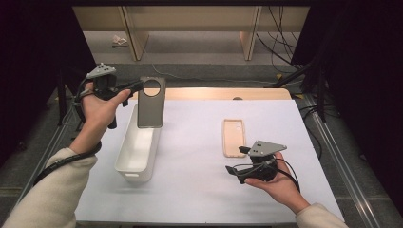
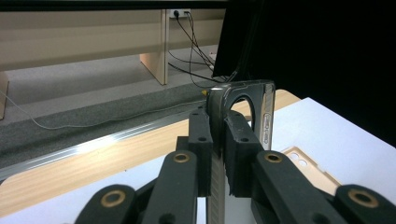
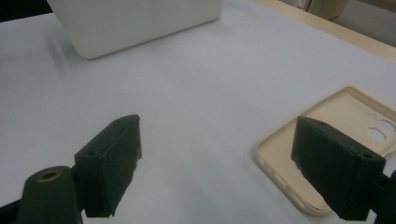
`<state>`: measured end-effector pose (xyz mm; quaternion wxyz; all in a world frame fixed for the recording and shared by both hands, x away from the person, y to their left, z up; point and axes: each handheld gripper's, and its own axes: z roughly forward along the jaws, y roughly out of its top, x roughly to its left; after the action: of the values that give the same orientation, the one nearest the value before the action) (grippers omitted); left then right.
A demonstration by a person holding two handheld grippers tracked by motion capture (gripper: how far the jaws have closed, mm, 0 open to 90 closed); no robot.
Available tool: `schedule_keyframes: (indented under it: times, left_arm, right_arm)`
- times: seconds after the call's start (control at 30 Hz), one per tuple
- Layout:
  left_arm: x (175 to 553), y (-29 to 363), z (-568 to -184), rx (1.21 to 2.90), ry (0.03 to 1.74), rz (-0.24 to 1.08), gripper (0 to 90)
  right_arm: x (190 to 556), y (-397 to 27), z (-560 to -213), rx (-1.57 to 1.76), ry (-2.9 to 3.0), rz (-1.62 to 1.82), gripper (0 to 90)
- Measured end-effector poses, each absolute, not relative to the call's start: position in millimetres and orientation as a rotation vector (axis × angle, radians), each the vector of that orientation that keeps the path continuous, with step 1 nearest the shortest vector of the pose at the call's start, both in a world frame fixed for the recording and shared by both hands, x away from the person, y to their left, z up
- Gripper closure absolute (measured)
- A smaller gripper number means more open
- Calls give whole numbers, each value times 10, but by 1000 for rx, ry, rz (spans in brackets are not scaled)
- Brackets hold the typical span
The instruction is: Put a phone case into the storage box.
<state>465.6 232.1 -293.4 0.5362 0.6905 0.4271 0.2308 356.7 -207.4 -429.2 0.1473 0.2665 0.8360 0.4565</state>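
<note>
Grey and held upright, the dark phone case [image 1: 151, 102] with the round camera cutout hangs over the far end of the white plastic bin [image 1: 138, 148]; our left gripper [image 1: 138, 85] has its jaws clenched on the case's upper edge, and in the left gripper view we see the case [image 2: 243, 100] pinched edge-on between the two black pads [image 2: 200, 140]. The bin stands lengthwise on the white table [image 1: 190, 180], near its left side. Further right, a beige phone case [image 1: 234, 137] lies flat on the table with its hollow side up, well apart from the bin. Just beside it, nearer us, our right gripper [image 1: 236, 162] is released, its jaws spread wide above the tabletop, with the beige case [image 3: 327, 140] next to one pad [image 3: 334, 168], nothing between them
</note>
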Motion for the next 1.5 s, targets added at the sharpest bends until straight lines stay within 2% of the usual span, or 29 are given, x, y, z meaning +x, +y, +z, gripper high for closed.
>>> schedule_keyframes:
  times: [1.5]
  left_arm:
    - [4945, 2528, -3069, 1655, 1038, 621, 820]
  right_arm:
    - [3579, -2086, -4298, 782, 2399, 1315, 171]
